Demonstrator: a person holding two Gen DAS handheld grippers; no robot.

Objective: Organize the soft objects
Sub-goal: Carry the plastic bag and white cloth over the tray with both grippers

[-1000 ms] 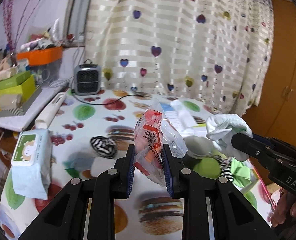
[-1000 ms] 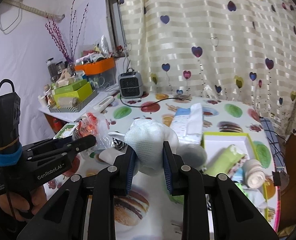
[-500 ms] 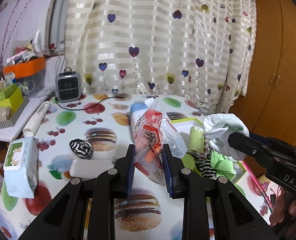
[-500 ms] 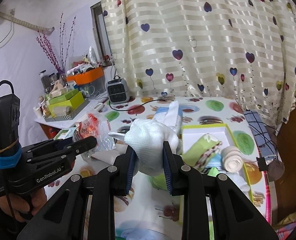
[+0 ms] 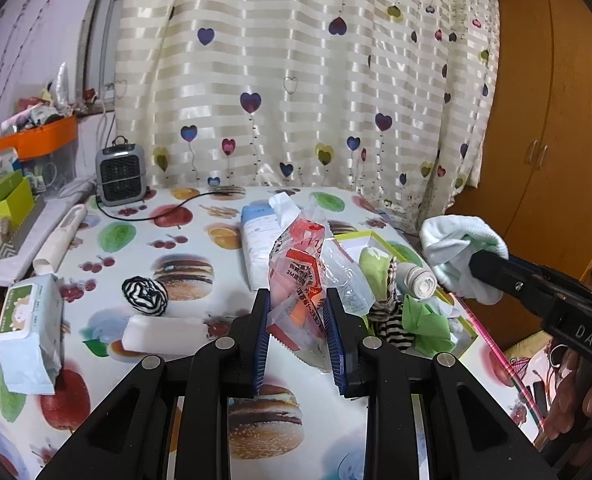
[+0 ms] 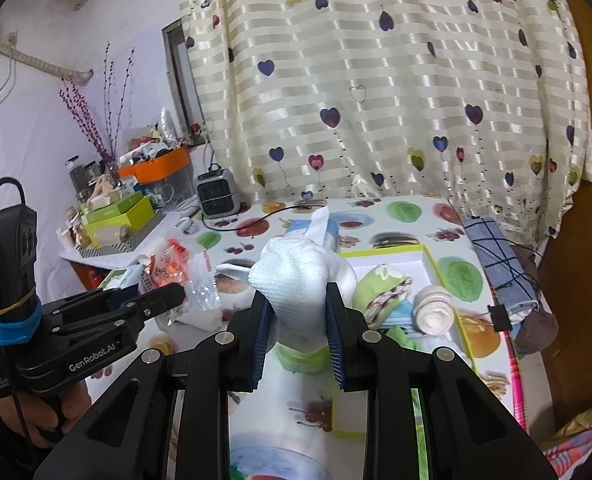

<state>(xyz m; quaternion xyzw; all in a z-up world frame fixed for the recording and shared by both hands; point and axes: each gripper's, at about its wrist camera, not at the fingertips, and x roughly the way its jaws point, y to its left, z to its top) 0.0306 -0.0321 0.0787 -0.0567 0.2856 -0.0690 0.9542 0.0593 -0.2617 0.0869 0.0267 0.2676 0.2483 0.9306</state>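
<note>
My left gripper (image 5: 298,304) is shut on a clear plastic packet with red print (image 5: 302,276), held above the fruit-print table (image 5: 184,236). My right gripper (image 6: 299,300) is shut on a white knit glove (image 6: 300,280), lifted over the table beside the green-rimmed white box (image 6: 392,264). In the left wrist view the glove (image 5: 456,248) hangs at the right, over the box's far side. The box holds a green cloth roll (image 6: 380,284), a beige rolled sock (image 6: 434,308), and green and striped fabrics (image 5: 392,320). A striped black-and-white ball (image 5: 144,296) and a white roll (image 5: 164,332) lie on the table.
A wet-wipes pack (image 5: 28,320) lies at the table's left edge, a blue-white tissue pack (image 5: 260,240) in the middle, a small grey heater (image 5: 120,174) with its cable at the back. A cluttered side shelf (image 5: 12,208) stands left. A folded checked cloth (image 6: 496,248) lies right of the box.
Both grippers have swung to the right across the table with their loads, so the box of fabrics now shows more fully. Neither grip has changed.
</note>
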